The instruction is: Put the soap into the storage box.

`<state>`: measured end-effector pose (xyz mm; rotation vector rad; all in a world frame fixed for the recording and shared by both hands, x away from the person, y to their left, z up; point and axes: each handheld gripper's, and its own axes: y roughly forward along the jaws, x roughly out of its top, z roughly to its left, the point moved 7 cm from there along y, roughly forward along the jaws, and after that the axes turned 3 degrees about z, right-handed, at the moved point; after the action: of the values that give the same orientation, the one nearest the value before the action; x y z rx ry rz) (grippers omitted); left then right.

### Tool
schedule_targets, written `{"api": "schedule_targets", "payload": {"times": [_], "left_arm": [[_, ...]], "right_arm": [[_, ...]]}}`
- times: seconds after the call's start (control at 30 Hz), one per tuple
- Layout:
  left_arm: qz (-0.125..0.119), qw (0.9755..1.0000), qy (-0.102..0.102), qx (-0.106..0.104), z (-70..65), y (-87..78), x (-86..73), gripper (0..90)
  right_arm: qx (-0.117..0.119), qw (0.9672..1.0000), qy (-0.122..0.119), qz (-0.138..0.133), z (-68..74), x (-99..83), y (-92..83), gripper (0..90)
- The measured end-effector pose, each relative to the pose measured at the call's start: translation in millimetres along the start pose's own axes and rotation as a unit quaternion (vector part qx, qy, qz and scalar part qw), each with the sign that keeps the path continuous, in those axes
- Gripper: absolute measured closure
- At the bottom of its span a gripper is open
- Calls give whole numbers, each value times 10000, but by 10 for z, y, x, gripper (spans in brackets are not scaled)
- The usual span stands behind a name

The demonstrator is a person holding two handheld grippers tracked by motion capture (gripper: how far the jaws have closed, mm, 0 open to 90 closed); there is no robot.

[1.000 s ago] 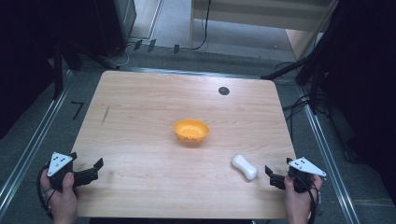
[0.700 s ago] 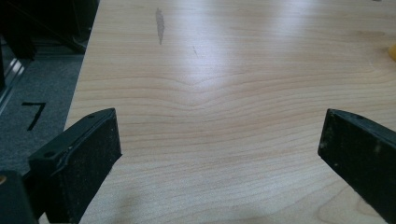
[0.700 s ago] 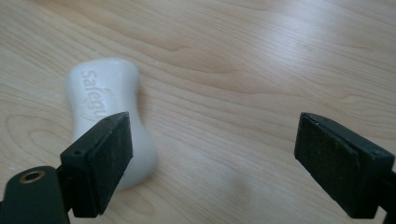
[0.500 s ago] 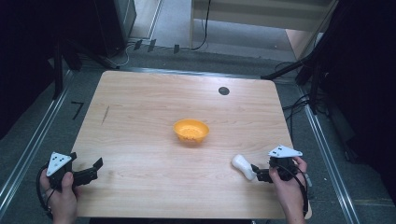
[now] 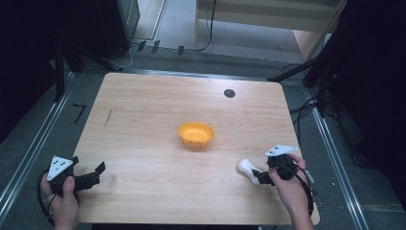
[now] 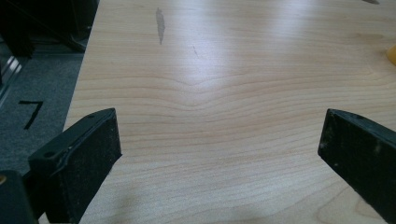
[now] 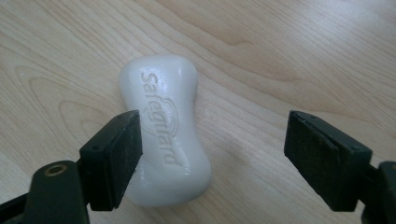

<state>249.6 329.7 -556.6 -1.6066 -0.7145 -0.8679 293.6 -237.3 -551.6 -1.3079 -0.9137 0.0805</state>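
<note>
The right gripper (image 7: 210, 163) stands released, its two black jaws spread wide and low over the pale wooden table (image 5: 143, 120), with the white waisted bar of soap (image 7: 163, 135) lying flat between them but off-centre: it sits right against the left-hand jaw in the right gripper view, while the other jaw is well apart from it. The soap lies near the table's right edge, toward the near right corner. It looks hard, smooth and probably slippery, light enough for one gripper; the narrow waist seems the best place to clamp, squarely across, since the rounded ends could squirt out. The small orange bowl (image 5: 196, 133) sits mid-table. The left gripper (image 5: 88, 178), also released, rests by the near left corner.
</note>
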Motion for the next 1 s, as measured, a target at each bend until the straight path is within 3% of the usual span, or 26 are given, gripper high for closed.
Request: {"api": "schedule_targets", "payload": {"times": [0.07,0.1,0.47,0.5,0.67,0.8,0.87,1.0], "left_arm": [[-2,10000,-3,-4,0,0,0,0],[-3,10000,-9,-12,1,2,1,0],[18,10000,-17,-17,3,3,0,0],[21,10000,-20,-18,4,3,0,0],[20,10000,-19,-20,4,2,0,0],[27,10000,-21,-16,4,3,-1,0],[28,10000,-19,-15,4,4,-1,0],[26,10000,-17,-12,3,3,-1,0]], "right_arm": [[45,10000,-35,4,10,6,6,280],[80,10000,-20,-43,25,23,6,369],[222,9997,-62,-32,89,72,42,483],[333,9994,-27,-40,117,92,51,482],[383,9990,-24,-217,130,142,34,484],[485,9981,-41,-380,165,178,8,583],[431,9980,-41,-457,181,194,-14,643],[288,9987,-271,-328,199,182,-9,641]]}}
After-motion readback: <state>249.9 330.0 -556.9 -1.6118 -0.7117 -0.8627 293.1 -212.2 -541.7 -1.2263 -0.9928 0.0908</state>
